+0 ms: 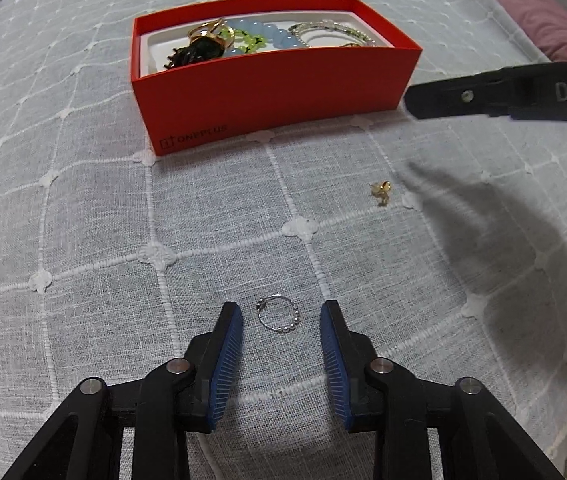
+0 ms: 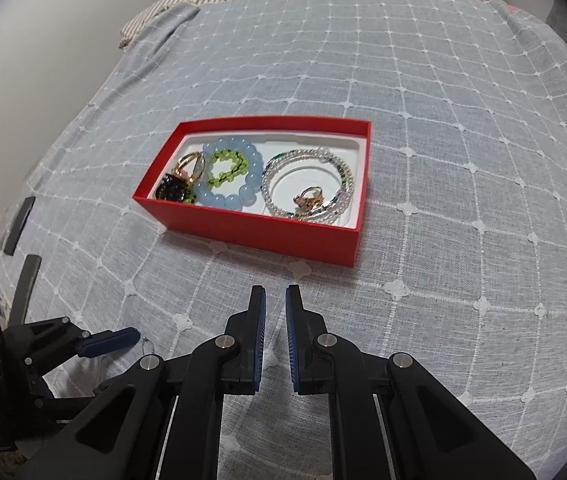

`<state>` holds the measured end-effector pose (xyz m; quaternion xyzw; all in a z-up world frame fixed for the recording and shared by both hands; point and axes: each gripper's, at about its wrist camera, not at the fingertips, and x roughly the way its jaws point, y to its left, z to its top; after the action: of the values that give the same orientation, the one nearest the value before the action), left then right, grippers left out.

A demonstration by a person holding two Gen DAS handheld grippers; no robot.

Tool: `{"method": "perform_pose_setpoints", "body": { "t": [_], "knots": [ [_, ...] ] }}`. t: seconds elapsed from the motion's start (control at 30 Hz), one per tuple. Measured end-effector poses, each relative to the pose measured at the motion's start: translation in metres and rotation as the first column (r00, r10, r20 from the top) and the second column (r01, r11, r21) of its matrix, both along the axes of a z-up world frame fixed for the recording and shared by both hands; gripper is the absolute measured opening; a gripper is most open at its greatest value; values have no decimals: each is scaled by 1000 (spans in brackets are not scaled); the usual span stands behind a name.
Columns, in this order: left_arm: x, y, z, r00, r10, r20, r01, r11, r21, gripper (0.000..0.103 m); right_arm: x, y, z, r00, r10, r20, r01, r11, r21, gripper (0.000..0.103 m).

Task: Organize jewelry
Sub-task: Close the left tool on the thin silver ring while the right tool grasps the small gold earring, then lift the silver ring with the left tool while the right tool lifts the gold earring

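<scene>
Left-wrist view: my left gripper (image 1: 281,312) points steeply down at the grey quilted bedspread (image 1: 83,220), its blue-padded fingers (image 1: 227,344) standing apart on either side of a small silver beaded ring (image 1: 278,314) that lies flat on the cloth; the pads do not touch the ring, and nothing is gripped. Beyond the ring and to its right, a small gold earring (image 1: 380,192) lies loose on the bedspread, well apart from the ring. Farther back stands the open red box (image 1: 275,80), its white inner tray holding a light-blue bead bracelet (image 1: 267,34), a green bead bracelet (image 1: 243,38), a dark beaded piece with a gold ring (image 1: 199,46) at the left end and a clear bead strand (image 1: 331,30) at the right end. One black finger of my right gripper (image 1: 483,96) enters from the right edge, above the earring and near the box's right corner. Right-wrist view: my right gripper (image 2: 275,300) hovers over bare cloth just in front of the red box (image 2: 251,224), its fingers nearly together with only a narrow slit between the pads and nothing held. My left gripper (image 2: 111,340) shows at lower left, low over the bedspread.
</scene>
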<state>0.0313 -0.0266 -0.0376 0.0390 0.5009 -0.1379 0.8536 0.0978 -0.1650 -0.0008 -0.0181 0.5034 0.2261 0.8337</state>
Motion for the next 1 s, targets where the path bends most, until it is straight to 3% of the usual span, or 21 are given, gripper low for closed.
{"method": "perform_pose_setpoints", "body": {
  "t": [0.17,0.47,0.83,1.0],
  "knots": [
    [3,-1,0,1000,7,9,-7,1000,10,16,-4,13,-18,995,94,-36,-96,994,-56,11],
    [5,7,8,999,34,30,-33,999,-20,16,-16,32,-31,976,212,-43,-216,971,-99,11],
    [3,23,20,995,86,58,-82,995,-57,16,-8,20,-20,983,185,-14,-185,982,-45,11],
    [3,25,20,994,88,58,-84,995,-61,16,-15,30,-28,972,232,-28,-233,970,-63,11]
  ]
}}
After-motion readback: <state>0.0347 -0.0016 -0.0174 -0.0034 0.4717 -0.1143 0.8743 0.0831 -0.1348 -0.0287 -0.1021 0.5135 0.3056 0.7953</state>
